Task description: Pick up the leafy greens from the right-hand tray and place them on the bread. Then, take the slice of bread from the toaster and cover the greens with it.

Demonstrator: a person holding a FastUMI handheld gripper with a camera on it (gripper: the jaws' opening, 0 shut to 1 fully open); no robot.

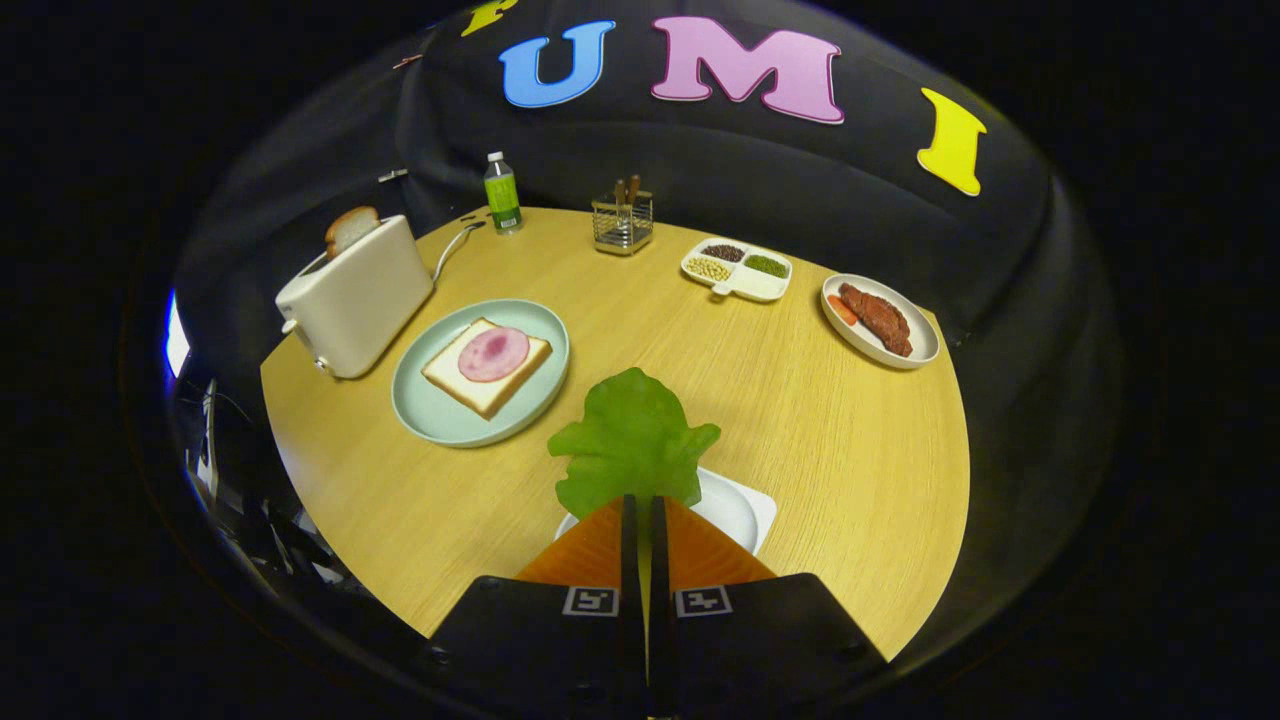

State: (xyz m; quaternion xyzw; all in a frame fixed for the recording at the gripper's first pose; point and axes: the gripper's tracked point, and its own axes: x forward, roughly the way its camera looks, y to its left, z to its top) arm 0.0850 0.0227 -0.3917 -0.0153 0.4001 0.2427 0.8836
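Two fingers of the tool [644, 505] are pressed nearly together on the lower edge of the leafy greens [633, 440], so the leaf is pinched and stands up just ahead of the tips, apparently lifted clear of the white tray [745, 508] below it; the target lies beyond and to the left: a slice of bread [487, 367] topped with a pink round of ham [493, 353] on a pale green plate [420, 400]; further left stands the toaster [355, 295] with the second slice [351, 229] poking out of its slot; well apart across the surface [790, 420] sit a bottle [502, 193], a utensil rack [622, 221], a divided dish of beans [738, 269] and a plate of meat [880, 320]; the grip looks to be on a thin margin only, so the leaf could slip or flop sideways on the way over; released too high or off-centre, it might land half on the plate rim; a low approach risks dragging the ham off the bread.
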